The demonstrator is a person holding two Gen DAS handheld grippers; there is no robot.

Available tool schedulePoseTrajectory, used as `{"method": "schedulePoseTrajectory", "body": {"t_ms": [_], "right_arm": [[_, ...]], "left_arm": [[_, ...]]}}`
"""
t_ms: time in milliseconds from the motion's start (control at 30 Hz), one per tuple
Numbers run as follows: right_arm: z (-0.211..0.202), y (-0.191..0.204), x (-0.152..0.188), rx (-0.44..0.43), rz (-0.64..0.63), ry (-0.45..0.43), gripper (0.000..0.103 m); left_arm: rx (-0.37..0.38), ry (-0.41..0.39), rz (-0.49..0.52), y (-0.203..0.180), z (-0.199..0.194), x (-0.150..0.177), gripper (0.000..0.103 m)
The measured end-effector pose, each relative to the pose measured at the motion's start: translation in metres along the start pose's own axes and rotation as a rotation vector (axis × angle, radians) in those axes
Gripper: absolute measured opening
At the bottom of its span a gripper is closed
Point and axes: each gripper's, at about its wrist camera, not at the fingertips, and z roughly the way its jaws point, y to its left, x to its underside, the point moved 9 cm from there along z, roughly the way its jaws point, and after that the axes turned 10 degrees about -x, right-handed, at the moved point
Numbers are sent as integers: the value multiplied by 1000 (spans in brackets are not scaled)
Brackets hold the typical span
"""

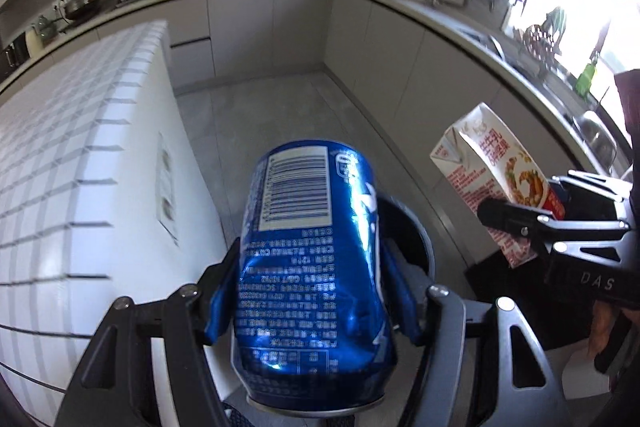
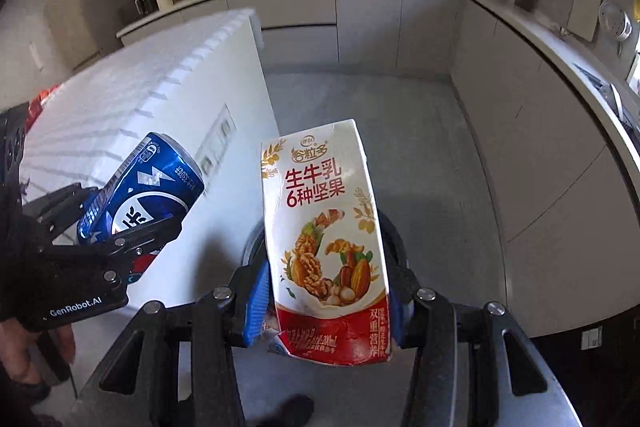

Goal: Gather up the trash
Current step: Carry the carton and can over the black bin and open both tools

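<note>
A dented blue drink can (image 1: 312, 267) is clamped between the blue pads of my left gripper (image 1: 310, 267), its barcode end pointing away from me. My right gripper (image 2: 326, 279) is shut on a white and red milk carton (image 2: 324, 247) printed with nuts. Behind both items, low on the floor, is the round rim of a bin (image 1: 424, 231) with a dark inside, mostly hidden by the can and by the carton in the right wrist view (image 2: 252, 247). Each view also catches the other hand: the carton (image 1: 492, 179) at right, the can (image 2: 140, 191) at left.
A white tiled island (image 1: 80, 147) stands close on the left. Grey cabinets under a cluttered counter (image 1: 360, 27) wrap the back and right, with a sink (image 1: 592, 135) near the window. Grey floor (image 2: 380, 131) lies between. A person's hand (image 2: 24, 359) grips the left tool.
</note>
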Motion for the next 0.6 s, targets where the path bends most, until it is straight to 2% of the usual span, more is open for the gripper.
{"method": "schedulePoseTrajectory", "body": {"t_ms": [233,533,567,600], "right_arm": [[38,-27,33,-32,-46,105,50],[95,-35,52,-90,-166,240,50],[104,-32,46,-88,-193,251,51],[110,-32,47,-89,-224,254,51]], "left_arm": [[3,86,6,-20,40,22,66],[37,172,19,-39,88,35,67],[50,180,14,-44,96,33,68],[56,180,18,-47,105,34,74]]}}
